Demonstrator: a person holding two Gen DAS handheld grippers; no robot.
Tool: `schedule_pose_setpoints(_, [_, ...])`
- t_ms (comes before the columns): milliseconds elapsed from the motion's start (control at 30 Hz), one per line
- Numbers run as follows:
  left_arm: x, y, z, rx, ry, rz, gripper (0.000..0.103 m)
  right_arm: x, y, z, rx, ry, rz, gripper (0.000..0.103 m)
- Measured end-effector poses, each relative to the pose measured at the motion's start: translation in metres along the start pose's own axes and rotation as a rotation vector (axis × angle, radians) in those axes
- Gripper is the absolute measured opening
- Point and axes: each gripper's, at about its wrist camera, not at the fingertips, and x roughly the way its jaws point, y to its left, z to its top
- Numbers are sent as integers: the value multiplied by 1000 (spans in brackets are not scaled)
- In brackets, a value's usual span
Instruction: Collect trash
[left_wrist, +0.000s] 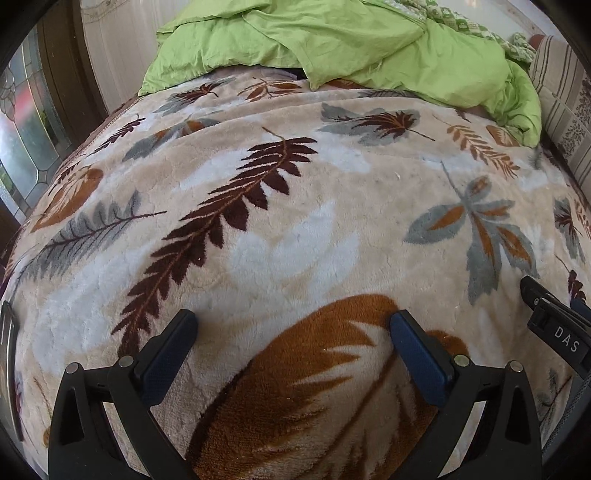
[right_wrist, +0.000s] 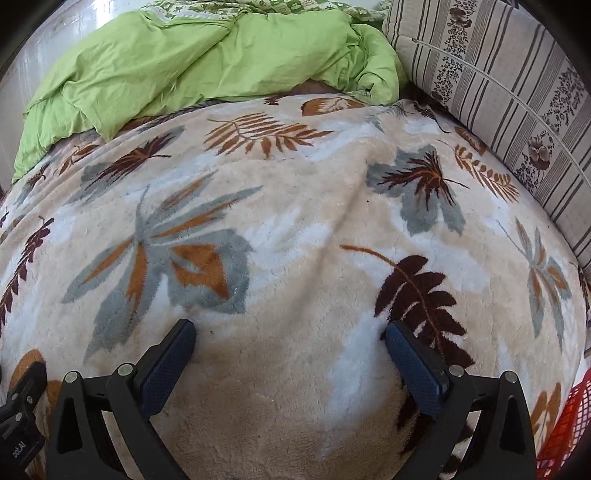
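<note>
My left gripper (left_wrist: 293, 325) hangs open just above a beige fleece blanket (left_wrist: 332, 192) printed with brown, grey and orange leaves; nothing lies between its fingers. In the right wrist view my right gripper (right_wrist: 290, 334) is open too, over the same blanket (right_wrist: 295, 295), and holds nothing. I see no piece of trash on the blanket in either view. Part of the right gripper's body (left_wrist: 557, 328) shows at the right edge of the left wrist view, and part of the left one (right_wrist: 18, 417) at the lower left of the right wrist view.
A crumpled green duvet (left_wrist: 332, 40) (right_wrist: 192, 62) lies across the far end of the bed. A striped floral cushion (right_wrist: 506, 103) (left_wrist: 565, 110) lines the right side. A red mesh basket (right_wrist: 565, 428) shows at the lower right. A glazed door (left_wrist: 26, 122) stands to the left.
</note>
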Motion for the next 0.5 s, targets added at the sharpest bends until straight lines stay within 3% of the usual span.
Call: schedule_pose_setpoints(500, [-1, 0, -3, -4, -12, 8, 103, 0, 1, -1, -4, 0, -5, 102])
